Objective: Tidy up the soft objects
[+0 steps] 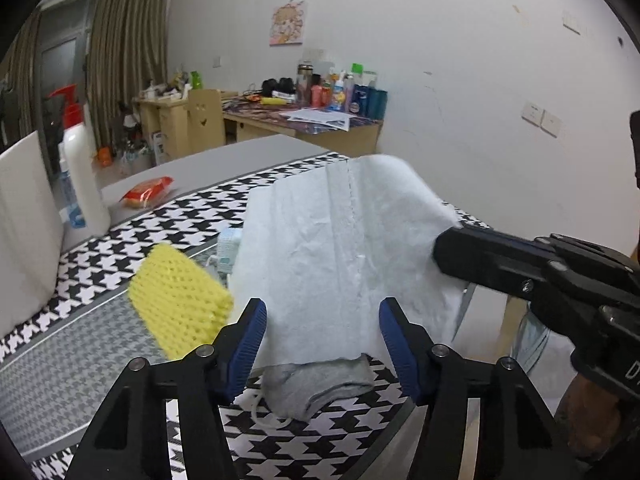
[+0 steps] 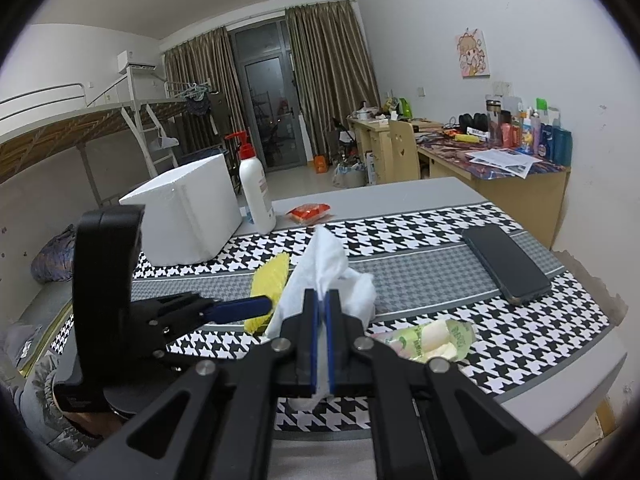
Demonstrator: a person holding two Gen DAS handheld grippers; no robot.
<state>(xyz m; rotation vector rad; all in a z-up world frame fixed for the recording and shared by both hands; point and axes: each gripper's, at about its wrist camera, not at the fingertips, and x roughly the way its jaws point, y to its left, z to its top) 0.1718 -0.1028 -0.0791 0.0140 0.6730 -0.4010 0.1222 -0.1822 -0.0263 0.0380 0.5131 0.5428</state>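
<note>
A white tissue sheet [image 1: 340, 256] hangs spread above the table, and my right gripper [image 1: 440, 250] is shut on its right edge. In the right wrist view the tissue [image 2: 328, 272] bunches up out of that gripper's [image 2: 323, 312] closed blue pads. My left gripper [image 1: 324, 340] stands with its jaws on either side of the sheet's lower edge, and the pads do not visibly press on it. A yellow knitted cloth [image 1: 180, 296] lies just left of the sheet. Below the sheet a grey sock [image 1: 320, 384] rests on the houndstooth tablecloth [image 1: 320, 440].
A white foam box [image 2: 188, 216], a pump bottle [image 2: 256, 196] and a red snack packet [image 2: 310, 212] stand at the far left. A black phone [image 2: 508, 264] lies at the right, and a green-white packet [image 2: 432, 340] lies near my right gripper. A cluttered desk [image 2: 500, 168] stands behind.
</note>
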